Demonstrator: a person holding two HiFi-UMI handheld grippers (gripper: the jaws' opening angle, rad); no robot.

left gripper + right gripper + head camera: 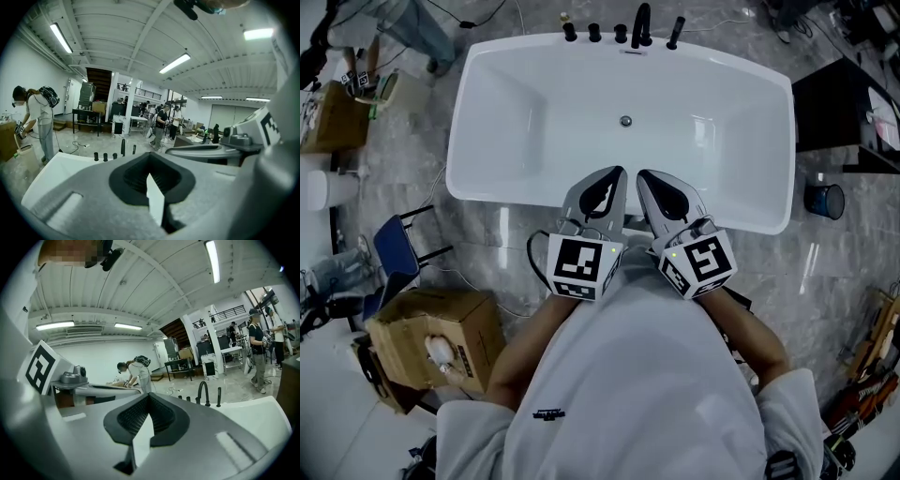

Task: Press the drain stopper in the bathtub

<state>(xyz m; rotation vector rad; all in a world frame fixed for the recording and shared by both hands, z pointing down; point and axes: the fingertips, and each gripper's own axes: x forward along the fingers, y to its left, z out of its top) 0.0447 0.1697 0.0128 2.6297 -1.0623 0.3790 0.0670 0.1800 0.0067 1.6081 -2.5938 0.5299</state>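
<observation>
**Item 1: drain stopper** (625,121). Small round metal disc on the floor of the white bathtub (497,112), about midway along the tub's length and towards the faucet side. Being round, it had no long axis of its own. Its face pointed straight up, so a press would have to come down from above.

**Item 2: bathtub.** Long axis ran left to right across the head view. The black faucet (641,26) and 4 black fittings stood along the far rim. The basin looked dry and held nothing else.

**Item 3: left tongs** (619,172). Clenched on nothing. The left gripper view showed the tips together, with only the hollow between the black pads open. They were held over the near rim, pointing across the tub.

**Item 4: right tongs** (642,174). Also clenched and empty, with the tips meeting in the right gripper view. They sat just beside the left pair, the 2 tips angled towards each other.

**Governing relation.** The stopper lay straight ahead of both pairs, away from the person and lower down, on the tub floor. It was apart from both tips. It sat almost on the line between them, a shade closer to the left tip, so either hand seemed equally placed to reach it. Neither gripper view showed the stopper, since both looked out over the far rim into the room.
</observation>
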